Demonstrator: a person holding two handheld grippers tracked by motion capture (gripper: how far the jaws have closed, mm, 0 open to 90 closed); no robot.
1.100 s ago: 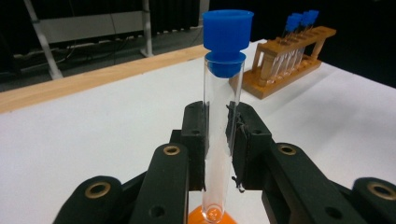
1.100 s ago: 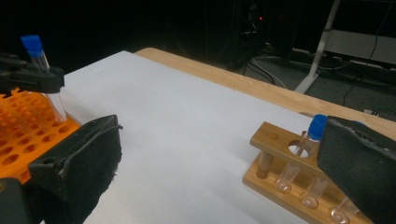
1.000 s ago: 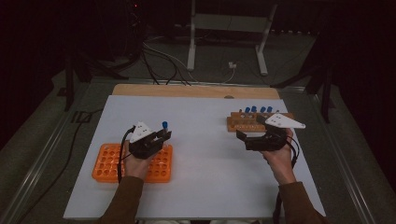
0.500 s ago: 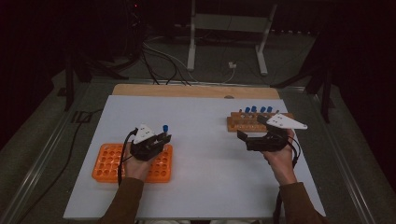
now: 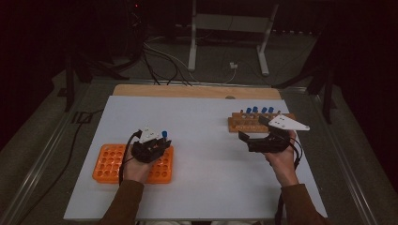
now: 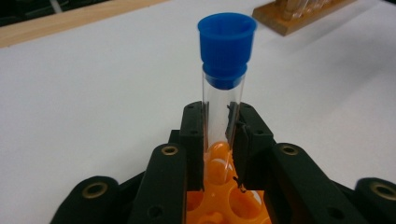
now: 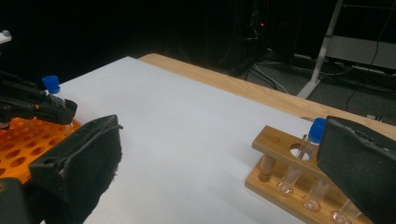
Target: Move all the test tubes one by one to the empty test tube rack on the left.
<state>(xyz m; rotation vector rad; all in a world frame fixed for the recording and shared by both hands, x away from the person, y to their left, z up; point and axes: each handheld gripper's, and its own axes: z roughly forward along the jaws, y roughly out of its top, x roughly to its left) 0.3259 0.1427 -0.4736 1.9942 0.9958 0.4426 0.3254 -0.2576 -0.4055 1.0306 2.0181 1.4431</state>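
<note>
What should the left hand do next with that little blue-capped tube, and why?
Probably lower it straight down. The left gripper is shut on the blue-capped tube, held upright with its bottom just over the holes of the orange rack, so it looks ready to be seated.

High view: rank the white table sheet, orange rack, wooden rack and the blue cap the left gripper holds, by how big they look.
1. White table sheet
2. Orange rack
3. Wooden rack, partly hidden by the right gripper
4. Blue cap, smallest

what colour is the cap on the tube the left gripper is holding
Blue. The cap sits on a clear tube held in the left gripper; the left gripper view shows it best.
</note>
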